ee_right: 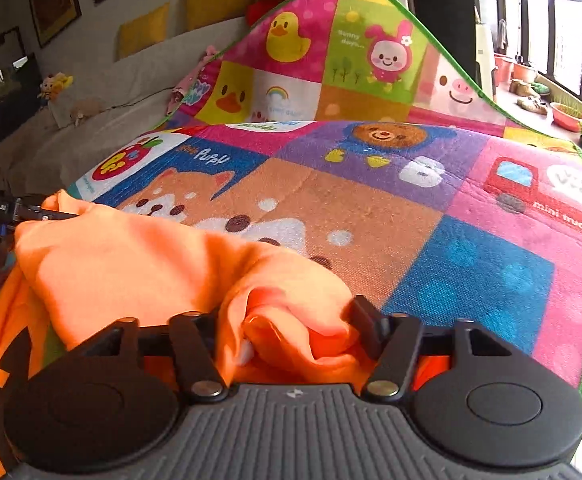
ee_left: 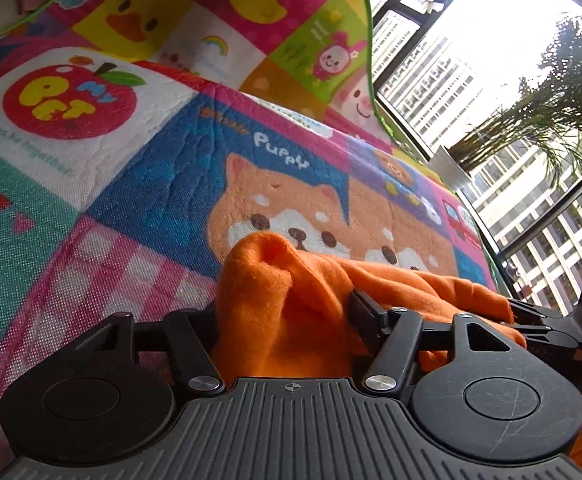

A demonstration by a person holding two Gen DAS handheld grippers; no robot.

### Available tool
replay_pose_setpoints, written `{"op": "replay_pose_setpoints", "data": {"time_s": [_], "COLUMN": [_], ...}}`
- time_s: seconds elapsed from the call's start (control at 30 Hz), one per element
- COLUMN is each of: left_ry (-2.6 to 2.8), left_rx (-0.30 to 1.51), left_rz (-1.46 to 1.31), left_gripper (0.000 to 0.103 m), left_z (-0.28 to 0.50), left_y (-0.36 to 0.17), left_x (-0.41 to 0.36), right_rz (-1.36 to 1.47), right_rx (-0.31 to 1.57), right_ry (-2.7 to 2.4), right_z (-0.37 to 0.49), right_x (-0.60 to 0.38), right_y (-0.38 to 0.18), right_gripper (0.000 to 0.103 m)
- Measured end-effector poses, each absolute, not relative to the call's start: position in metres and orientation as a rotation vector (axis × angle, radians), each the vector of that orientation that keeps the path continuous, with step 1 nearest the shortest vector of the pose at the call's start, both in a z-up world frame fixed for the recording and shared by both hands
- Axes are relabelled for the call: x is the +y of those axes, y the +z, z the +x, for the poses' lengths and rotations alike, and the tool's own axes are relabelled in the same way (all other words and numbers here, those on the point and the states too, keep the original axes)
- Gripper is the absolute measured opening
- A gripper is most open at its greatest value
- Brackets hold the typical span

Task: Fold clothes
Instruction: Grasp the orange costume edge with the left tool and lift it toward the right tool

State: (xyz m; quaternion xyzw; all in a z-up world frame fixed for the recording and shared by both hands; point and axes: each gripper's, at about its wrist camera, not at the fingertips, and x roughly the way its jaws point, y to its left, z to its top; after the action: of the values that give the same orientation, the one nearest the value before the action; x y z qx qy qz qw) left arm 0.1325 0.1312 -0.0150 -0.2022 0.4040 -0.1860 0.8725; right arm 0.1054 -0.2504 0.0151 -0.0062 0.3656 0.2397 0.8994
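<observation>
Clamping bunched orange fleece garment (ee_left: 291,300): left gripper (ee_left: 283,312) and right gripper (ee_right: 291,320) (both pinching folds), over colourful cartoon-print mat (ee_right: 471,248).

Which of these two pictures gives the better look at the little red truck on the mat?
The right wrist view: the truck shows whole on its pink square, with "mini truck" legible beside it. In the left wrist view the truck is only a small, squeezed sliver near the mat's far edge, by the window.

a home living room: cartoon play mat (ee_right: 371,208), sofa (ee_right: 103,120), yellow cushions (ee_right: 143,32)
</observation>
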Motion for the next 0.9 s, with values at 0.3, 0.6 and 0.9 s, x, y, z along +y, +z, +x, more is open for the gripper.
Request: {"op": "replay_pose_setpoints", "data": {"time_s": [0.3,0.6,0.9], "left_ry": [-0.391,-0.286,-0.583], "left_rx": [0.663,0.522,0.612], "left_rz": [-0.4,-0.287,-0.306], "left_gripper": [0.026,0.054,0.054], "left_z": [0.182,0.163,0.149], "left_y": [0.044,0.085,0.064], "left_x": [0.142,0.157,0.086], "right_rz": [-0.057,-0.203,-0.345], "right_rx": [0.608,0.582,0.607], "right_ry": [0.492,0.49,0.493], "right_z": [0.166,0.174,0.167], "right_x": [-0.218,-0.201,-0.185], "right_y": [0.059,0.057,0.039], "right_gripper": [0.016,0.023,0.023]}}
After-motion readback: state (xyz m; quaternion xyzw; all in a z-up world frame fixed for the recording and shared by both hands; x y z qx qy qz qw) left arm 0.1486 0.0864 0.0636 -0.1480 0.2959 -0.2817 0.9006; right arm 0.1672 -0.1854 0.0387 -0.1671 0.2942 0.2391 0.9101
